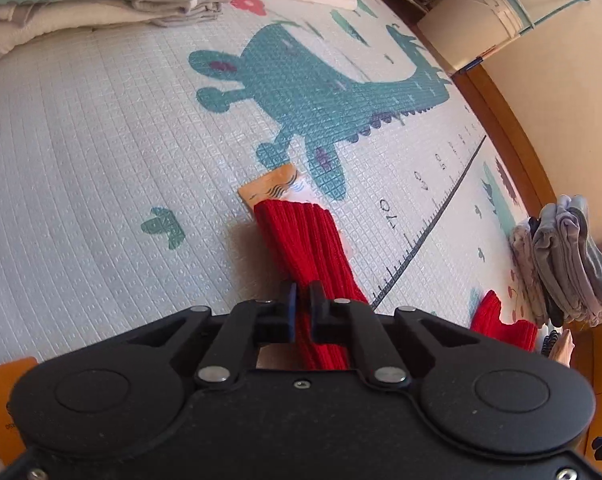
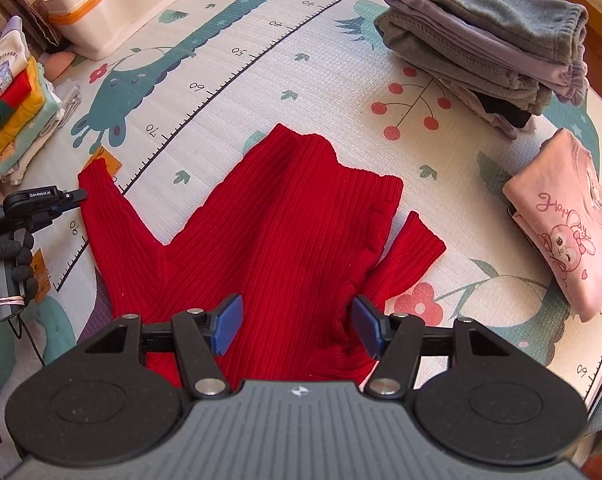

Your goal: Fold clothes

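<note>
Only the right wrist view showed the whole red ribbed sweater (image 2: 285,232) spread on the play mat (image 2: 261,80), neck toward twelve o'clock, beneath the right gripper (image 2: 297,326), whose jaws stood apart. The left gripper (image 1: 303,304) pinched its sleeve (image 1: 305,240), which ran toward eleven o'clock.

surface: play mat (image 2: 261,64) with dinosaur print and ruler line | centre: red sweater (image 2: 285,224) spread flat | right of sweater: folded pink top (image 2: 565,220) | beyond sweater, right: grey folded stack (image 2: 489,40) | left of sweater: colourful folded stack (image 2: 17,116) | beyond sweater, left: white box (image 2: 129,12)

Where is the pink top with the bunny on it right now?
In the right wrist view the folded pink top lies at the mat's right edge, just below the grey clothes pile and right of the red sweater.
</note>
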Demonstrator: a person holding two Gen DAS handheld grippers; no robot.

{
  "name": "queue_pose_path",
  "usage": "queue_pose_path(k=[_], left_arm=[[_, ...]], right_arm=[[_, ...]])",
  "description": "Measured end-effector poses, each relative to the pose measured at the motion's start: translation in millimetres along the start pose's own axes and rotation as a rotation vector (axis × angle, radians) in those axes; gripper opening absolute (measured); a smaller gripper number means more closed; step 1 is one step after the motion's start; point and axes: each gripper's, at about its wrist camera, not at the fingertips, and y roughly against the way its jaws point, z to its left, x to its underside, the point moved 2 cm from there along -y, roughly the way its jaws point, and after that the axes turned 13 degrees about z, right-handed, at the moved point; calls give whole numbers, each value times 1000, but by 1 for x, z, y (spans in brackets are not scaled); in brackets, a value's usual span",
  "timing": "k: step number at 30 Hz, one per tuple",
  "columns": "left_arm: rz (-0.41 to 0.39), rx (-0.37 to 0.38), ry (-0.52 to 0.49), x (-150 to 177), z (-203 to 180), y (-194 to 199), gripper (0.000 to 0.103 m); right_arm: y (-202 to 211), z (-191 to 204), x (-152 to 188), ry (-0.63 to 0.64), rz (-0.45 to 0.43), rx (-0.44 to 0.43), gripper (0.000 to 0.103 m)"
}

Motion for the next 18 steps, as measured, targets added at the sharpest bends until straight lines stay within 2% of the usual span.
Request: queue_pose_path(k=[5,7,8,9,10,11,14,16,18], left_arm=[[-18,-209,-63,0,4,-4,4],[-43,-315,-163,4,-11,-4,9],[-56,-385,-243,6,-23,-4,25],[-83,-434,-315,9,-35,-2,47],[-122,-466,-370,13,-47,1,53],[-155,-489,-420,17,-59,4,53],[-194,-536,-543,30,-93,6,53],[-194,-480,-587,39,-110,4,52],[-153,-366,-626,50,-132,-2,52]], right_arm=[[-5,-6,5,-22,28,6,61],[-4,-9,6,-26,28,16,61],[-4,-11,7,-29,28,20,61],[-2,-16,9,-38,23,22,61],[-1,-22,11,-47,18,24,61],[-2,-30,15,-62,17,31,61],[-9,-58,28,-122,13,47,59],[-18,-77,38,-167,16,60,57],[-29,-93,48,-201,27,69,54]])
